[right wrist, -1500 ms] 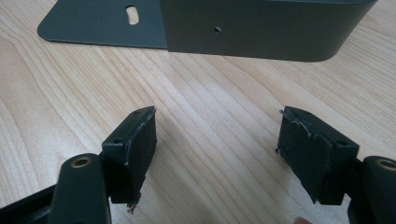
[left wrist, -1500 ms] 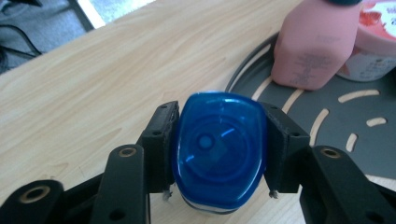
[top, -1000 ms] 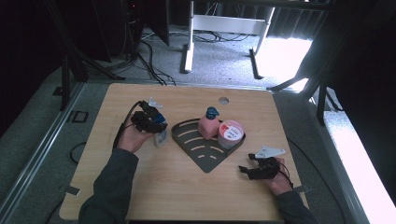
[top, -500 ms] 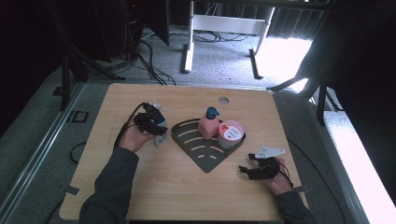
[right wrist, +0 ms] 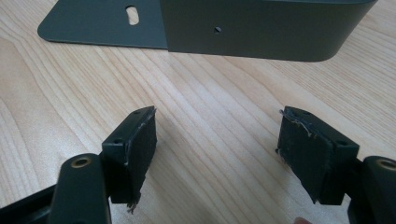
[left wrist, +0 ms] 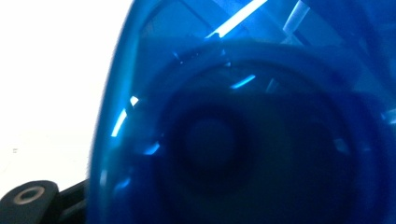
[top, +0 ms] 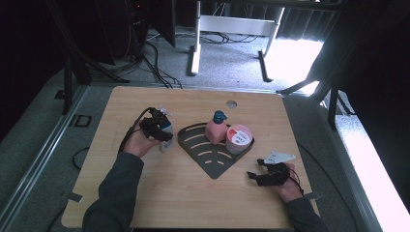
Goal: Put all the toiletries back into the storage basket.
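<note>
Left tongs (top: 162,133) shifted, clasp blue bottle (left wrist: 252,121).

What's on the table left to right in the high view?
left gripper shut on a blue-topped bottle → dark corner rack → pink pump bottle → pink-lidded tub → right gripper, open and empty.

In the high view the desk (top: 193,193) is evenly and softly lit, while the room around it lies in deep shadow; a patch of floor beyond the desk's far right corner is blown out to white by hard light, and a pale strip glares along the right side. The frame is soft and grainy. The left gripper view is badly out of focus: a translucent blue object (left wrist: 243,116) sits against the lens, streaked with bright reflections, beside an overexposed white background. The right gripper view is bright and sharp, with faint shadows under its jaws.
</note>
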`<state>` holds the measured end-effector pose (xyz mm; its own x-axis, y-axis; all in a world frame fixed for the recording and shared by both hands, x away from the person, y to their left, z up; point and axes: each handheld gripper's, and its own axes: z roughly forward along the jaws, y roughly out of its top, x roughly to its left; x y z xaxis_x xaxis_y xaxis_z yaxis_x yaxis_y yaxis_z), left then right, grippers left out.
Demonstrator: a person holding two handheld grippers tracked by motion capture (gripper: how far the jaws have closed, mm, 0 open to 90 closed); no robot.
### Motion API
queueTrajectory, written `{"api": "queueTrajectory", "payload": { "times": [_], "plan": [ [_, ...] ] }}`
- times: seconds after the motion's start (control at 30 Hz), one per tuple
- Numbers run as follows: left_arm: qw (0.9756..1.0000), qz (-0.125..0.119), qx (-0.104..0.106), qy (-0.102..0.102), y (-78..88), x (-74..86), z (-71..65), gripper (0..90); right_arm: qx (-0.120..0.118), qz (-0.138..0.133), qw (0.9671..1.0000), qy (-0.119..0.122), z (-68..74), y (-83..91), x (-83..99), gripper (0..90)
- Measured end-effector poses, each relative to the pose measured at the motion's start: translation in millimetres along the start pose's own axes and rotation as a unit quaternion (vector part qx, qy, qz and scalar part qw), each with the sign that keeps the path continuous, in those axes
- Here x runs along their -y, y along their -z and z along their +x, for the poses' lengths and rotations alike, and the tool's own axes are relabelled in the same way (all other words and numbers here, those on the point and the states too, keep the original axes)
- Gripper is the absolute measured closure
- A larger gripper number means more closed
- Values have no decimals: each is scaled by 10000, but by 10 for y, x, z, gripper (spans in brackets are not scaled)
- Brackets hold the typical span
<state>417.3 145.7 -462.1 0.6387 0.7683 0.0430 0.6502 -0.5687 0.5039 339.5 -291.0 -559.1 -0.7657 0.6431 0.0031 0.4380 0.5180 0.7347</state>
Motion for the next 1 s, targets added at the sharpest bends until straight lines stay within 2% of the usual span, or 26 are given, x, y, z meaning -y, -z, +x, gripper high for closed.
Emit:
{"api": "queueTrajectory", "payload": {
  "times": [0.33, 0.6, 0.77, 1.0],
  "plan": [
    [9999, 109, 40, -7, 2, -13, 11, 502, 0, 0, 10000, 3, 0, 0, 0, 278],
    [9995, 312, 34, -42, 12, -36, 41, 469, -4, -2, 10000, -2, -1, 0, 0, 278],
    [9995, 299, 9, -35, 14, -35, 51, 428, -5, -2, 10000, -1, -1, 0, 0, 278],
    [9997, 199, 51, -132, 32, -41, 48, 425, -5, 0, 10000, -9, -2, 1, 0, 278]
  ]
}}
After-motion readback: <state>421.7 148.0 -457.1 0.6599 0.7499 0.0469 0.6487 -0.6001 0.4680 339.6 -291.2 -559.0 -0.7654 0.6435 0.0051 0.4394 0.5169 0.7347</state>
